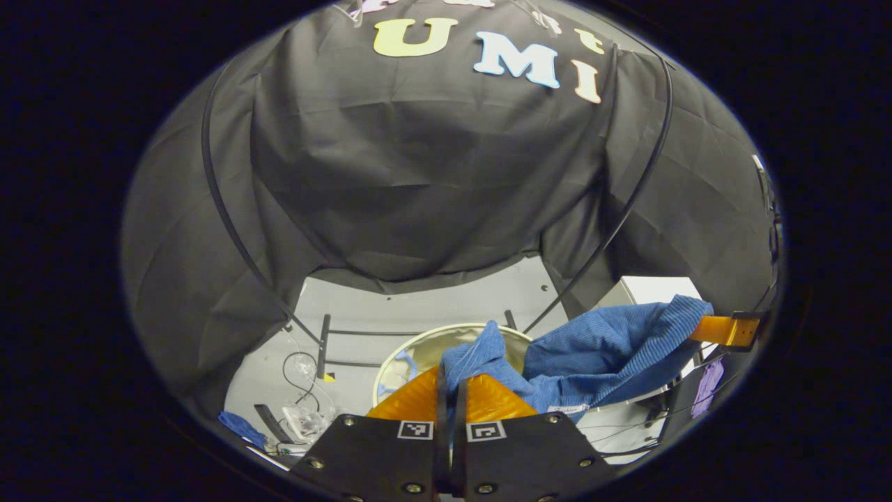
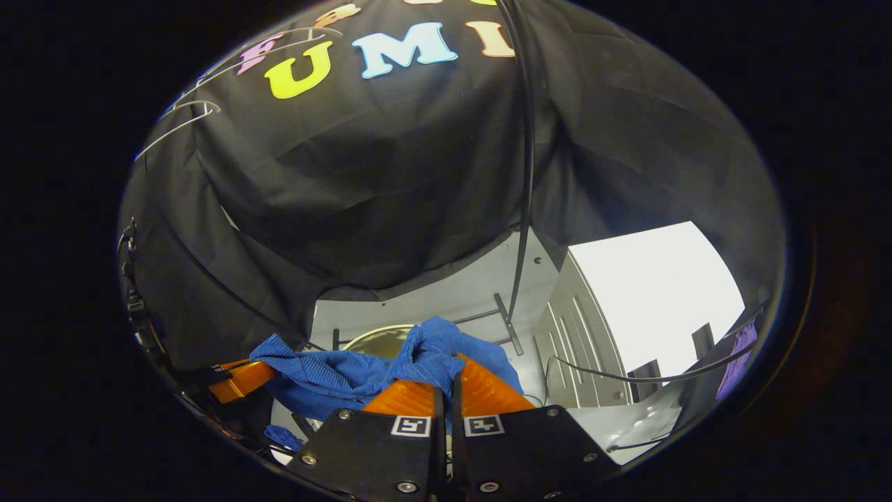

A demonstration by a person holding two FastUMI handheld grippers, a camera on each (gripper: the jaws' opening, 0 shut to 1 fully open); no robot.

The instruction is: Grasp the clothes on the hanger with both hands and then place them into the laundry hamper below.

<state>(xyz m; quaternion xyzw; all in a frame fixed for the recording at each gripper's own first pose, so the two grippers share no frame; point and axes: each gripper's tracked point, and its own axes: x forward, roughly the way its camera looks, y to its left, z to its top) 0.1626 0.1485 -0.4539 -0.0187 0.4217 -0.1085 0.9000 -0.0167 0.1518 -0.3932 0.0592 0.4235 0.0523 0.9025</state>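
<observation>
A pale floor [image 1: 446,300] lies under black cloth walls [image 1: 418,188], with thin black rods [image 1: 223,209] bowing down the cloth and a bright white panel [image 2: 655,293] off to one side in the right gripper view. The hamper [image 1: 418,341], a round pale-rimmed tub, stands on that floor; beside it lie loose cables and a clear plastic scrap [image 1: 303,418], and a small blue scrap [image 1: 240,425] lies farther out from it. In the left gripper view the left gripper [image 1: 451,397] has its jaws pressed together on a bunch of the blue cloth [image 1: 606,348], which hangs just above the hamper's rim and stretches away from the hamper to the right gripper [image 1: 725,330], seen far off pinching the other end. The right gripper view agrees: the right gripper [image 2: 446,394] is pinched on a fold of the cloth [image 2: 327,380], with the hamper [image 2: 376,338] just behind and below it, and the left gripper [image 2: 237,380] holds the far end. A wire hanger [image 2: 188,115] hangs bare well above the hamper. So the two-handed grasp looks done and the cloth is off the hanger; what is left, I judge, is to lower the cloth into the hamper and let go.
</observation>
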